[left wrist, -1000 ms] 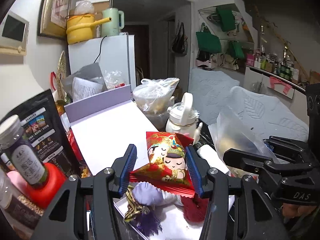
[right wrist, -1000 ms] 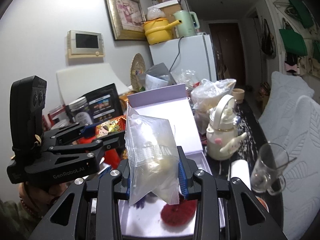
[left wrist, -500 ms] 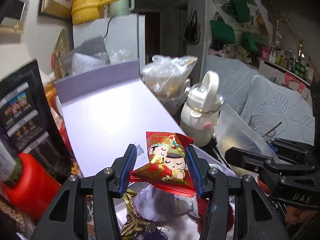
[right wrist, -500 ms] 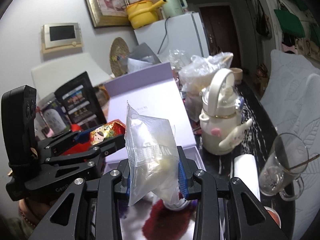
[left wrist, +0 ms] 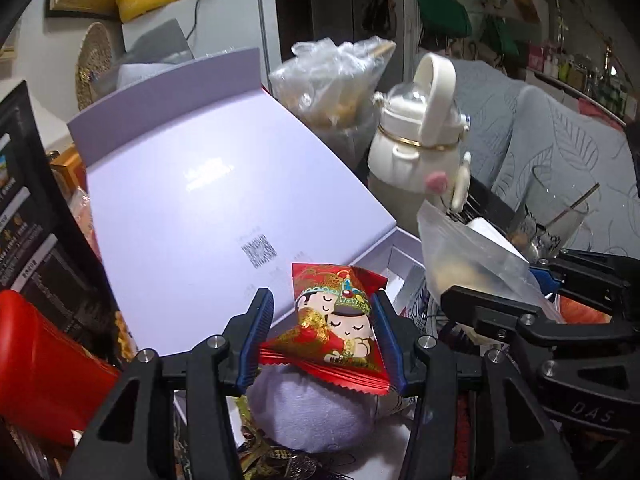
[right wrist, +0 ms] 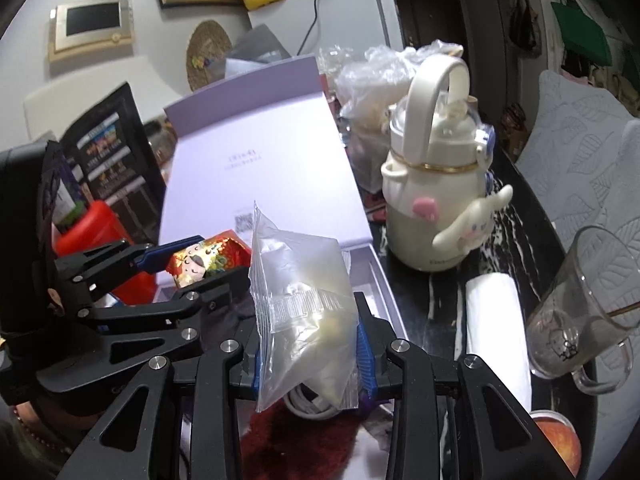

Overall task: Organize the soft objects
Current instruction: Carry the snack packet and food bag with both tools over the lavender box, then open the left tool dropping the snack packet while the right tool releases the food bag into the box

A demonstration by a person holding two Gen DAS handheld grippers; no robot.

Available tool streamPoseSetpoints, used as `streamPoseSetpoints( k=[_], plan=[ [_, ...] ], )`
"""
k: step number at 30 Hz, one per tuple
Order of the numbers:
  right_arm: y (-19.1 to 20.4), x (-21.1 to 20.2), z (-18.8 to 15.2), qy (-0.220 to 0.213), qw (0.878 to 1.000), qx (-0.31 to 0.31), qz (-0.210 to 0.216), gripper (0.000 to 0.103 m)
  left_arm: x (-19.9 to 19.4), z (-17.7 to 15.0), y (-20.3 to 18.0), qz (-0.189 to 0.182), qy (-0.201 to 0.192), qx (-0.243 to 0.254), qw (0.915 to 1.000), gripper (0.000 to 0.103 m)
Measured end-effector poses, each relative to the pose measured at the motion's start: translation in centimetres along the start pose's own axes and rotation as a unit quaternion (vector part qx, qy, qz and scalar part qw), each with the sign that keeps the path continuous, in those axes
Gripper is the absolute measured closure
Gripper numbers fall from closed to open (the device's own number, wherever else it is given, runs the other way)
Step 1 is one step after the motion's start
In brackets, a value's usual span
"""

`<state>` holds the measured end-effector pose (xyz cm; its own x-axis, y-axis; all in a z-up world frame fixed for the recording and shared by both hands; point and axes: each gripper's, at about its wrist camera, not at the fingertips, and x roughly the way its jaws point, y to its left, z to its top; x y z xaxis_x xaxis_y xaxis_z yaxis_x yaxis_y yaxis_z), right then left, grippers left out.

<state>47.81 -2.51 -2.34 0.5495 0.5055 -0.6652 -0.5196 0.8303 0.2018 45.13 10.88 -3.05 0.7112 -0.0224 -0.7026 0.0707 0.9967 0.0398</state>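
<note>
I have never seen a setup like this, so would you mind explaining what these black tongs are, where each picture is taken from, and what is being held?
No robot arm is involved: a person holds a pair of two-finger tongs in each hand, and each carries a wide-angle camera looking along its fingers. The left camera shows the left tongs shut on a red candy packet with cartoon figures. The right camera shows the right tongs shut on a clear zip bag. Both hang over an open lilac box on a crowded table; a purple plush lies inside it. Beside it stand a white kettle-shaped bottle and a glass mug.
</note>
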Motion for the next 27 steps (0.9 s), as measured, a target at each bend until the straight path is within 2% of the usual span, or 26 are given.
streamPoseSetpoints(
  k=[11, 14, 19, 25, 26, 27],
  plan=[
    [-0.8, 1.1, -0.3, 0.025, 1.000, 0.016, 0.004, 0.067, 2.5, -0.5, 0.8, -0.007, 0.052, -0.019, 0.9985, 0.053],
    [-0.5, 1.2, -0.4, 0.025, 1.000, 0.003, -0.006, 0.066, 2.7, -0.8, 0.2, 0.006, 0.055, -0.003, 0.9985, 0.053],
    [-0.6, 1.4, -0.4, 0.030, 1.000, 0.004, -0.010, 0.066, 2.8, -0.7, 0.5, -0.006, 0.066, -0.021, 0.9976, 0.053],
    [-0.2, 0.4, -0.1, 0.012, 1.000, -0.007, -0.023, 0.066, 2.6, -0.5, 1.0, -0.001, 0.077, -0.041, 0.9962, 0.052],
    [-0.1, 0.2, -0.1, 0.008, 1.000, -0.009, -0.023, 0.066, 2.3, -0.5, 1.1, 0.000, 0.075, -0.045, 0.9962, 0.050],
    [0.0, 0.0, 0.0, 0.005, 1.000, -0.010, -0.020, 0.066, 2.1, -0.5, 1.2, 0.003, 0.073, -0.047, 0.9962, 0.041]
  ],
)
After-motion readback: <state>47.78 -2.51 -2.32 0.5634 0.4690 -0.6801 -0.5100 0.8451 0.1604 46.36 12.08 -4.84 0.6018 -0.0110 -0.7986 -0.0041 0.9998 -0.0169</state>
